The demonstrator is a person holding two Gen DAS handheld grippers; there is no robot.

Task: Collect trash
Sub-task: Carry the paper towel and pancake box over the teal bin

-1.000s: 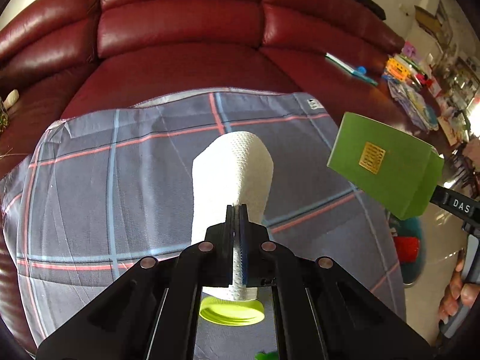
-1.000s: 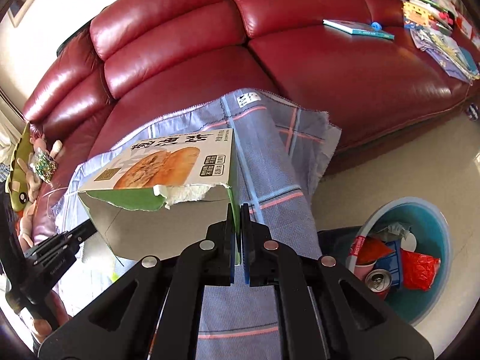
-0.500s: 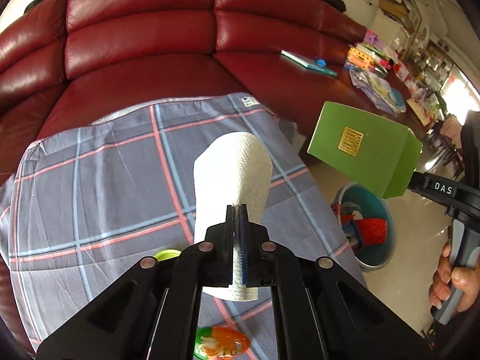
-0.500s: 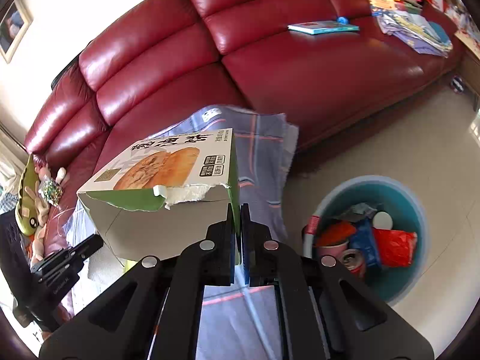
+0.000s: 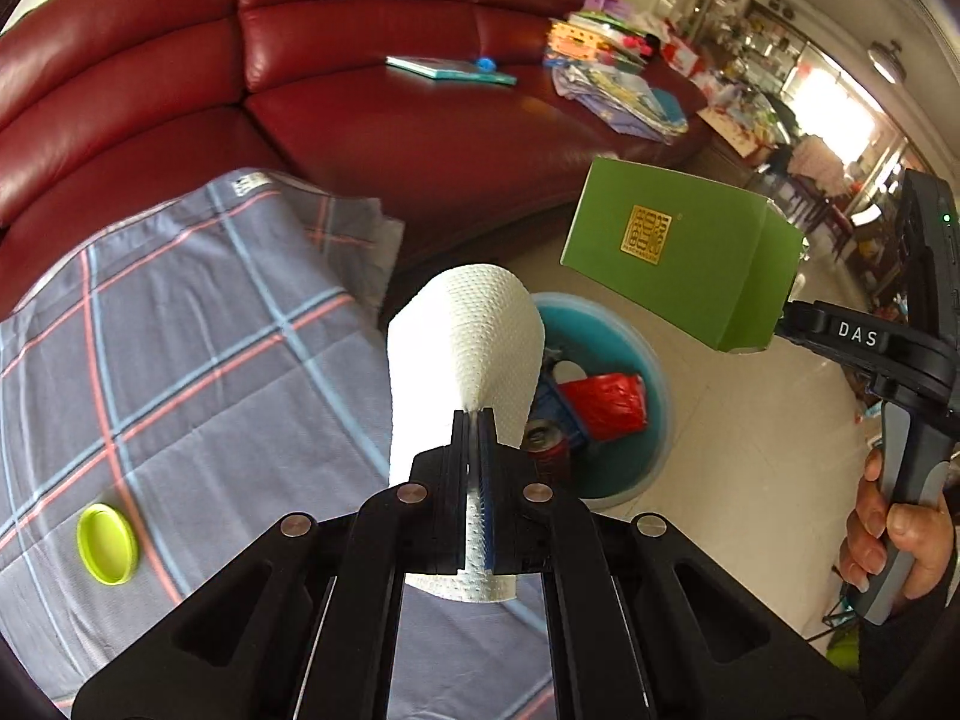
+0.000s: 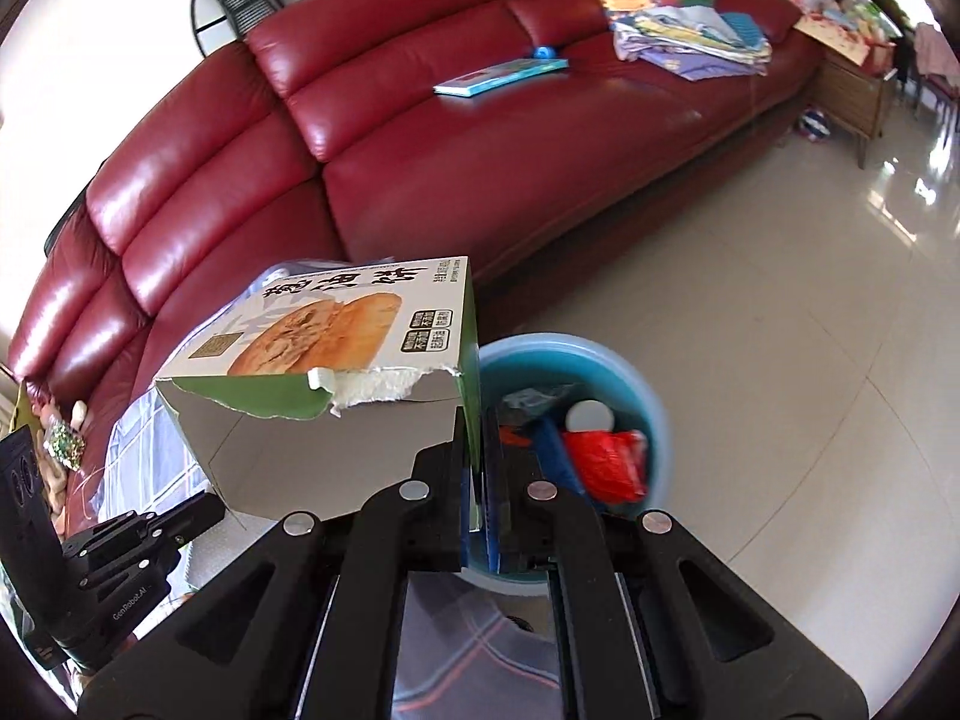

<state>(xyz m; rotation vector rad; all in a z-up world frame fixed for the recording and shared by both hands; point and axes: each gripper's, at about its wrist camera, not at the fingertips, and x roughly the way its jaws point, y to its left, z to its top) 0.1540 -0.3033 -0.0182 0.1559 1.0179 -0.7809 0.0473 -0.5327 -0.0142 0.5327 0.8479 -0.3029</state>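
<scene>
My left gripper (image 5: 474,420) is shut on a white paper towel (image 5: 465,342) and holds it up over the edge of the plaid cloth (image 5: 198,360), beside the blue trash bin (image 5: 651,372). My right gripper (image 6: 480,420) is shut on the side wall of a torn green food box (image 6: 336,342), held just above and left of the bin (image 6: 636,372). The box also shows in the left wrist view (image 5: 684,252), above the bin. The bin holds a red bag (image 6: 606,462), a can (image 5: 543,447) and other rubbish.
A yellow-green lid (image 5: 107,543) lies on the plaid cloth at the left. A red leather sofa (image 6: 480,150) stands behind, with a book (image 6: 501,75) and piled papers (image 6: 684,30) on it. Tiled floor (image 6: 780,330) spreads to the right of the bin.
Both grippers have swung right, away from the cloth and toward the bin, still holding the paper towel and the box. The bin now sits right under the box.
</scene>
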